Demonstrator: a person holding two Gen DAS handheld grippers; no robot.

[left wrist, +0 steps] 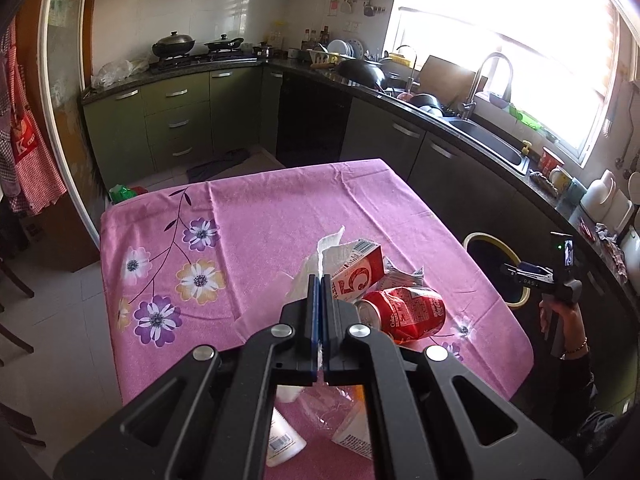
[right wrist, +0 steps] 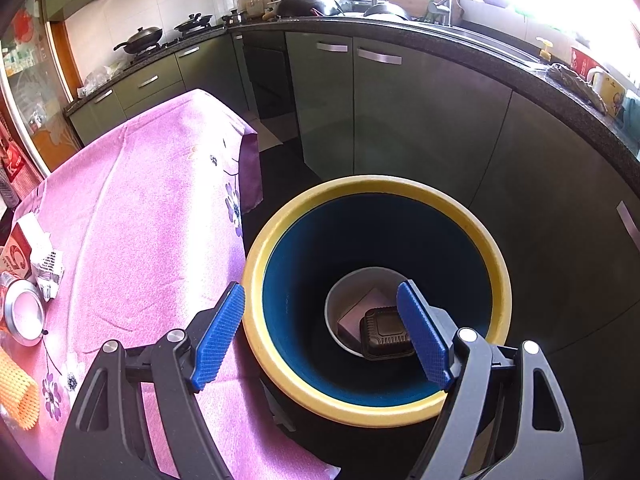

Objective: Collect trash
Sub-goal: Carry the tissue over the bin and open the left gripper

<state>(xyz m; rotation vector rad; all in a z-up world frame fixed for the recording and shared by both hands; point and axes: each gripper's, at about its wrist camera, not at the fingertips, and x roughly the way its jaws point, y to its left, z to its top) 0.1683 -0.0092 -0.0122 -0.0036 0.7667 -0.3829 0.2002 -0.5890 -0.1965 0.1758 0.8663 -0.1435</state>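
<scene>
My left gripper (left wrist: 321, 280) is shut on a white paper tissue (left wrist: 320, 258) above the pink tablecloth (left wrist: 248, 216). Beside it lie a red and white carton (left wrist: 360, 270), crumpled paper (left wrist: 400, 276) and a crushed red soda can (left wrist: 404, 312). A white bottle (left wrist: 282, 440) and clear plastic wrap (left wrist: 332, 404) lie under the gripper. My right gripper (right wrist: 320, 328) is open and empty above the yellow-rimmed bin (right wrist: 376, 186), which holds a black plastic tray (right wrist: 386, 332). The carton (right wrist: 14, 256), the can (right wrist: 24, 312) and an orange foam net (right wrist: 16, 392) show at the left.
The bin (left wrist: 516, 258) stands on the floor right of the table, against dark cabinets (right wrist: 420, 120). The right hand-held gripper (left wrist: 560, 276) shows over it. A counter with a sink (left wrist: 492, 144) and a stove with pans (left wrist: 176, 46) run along the walls.
</scene>
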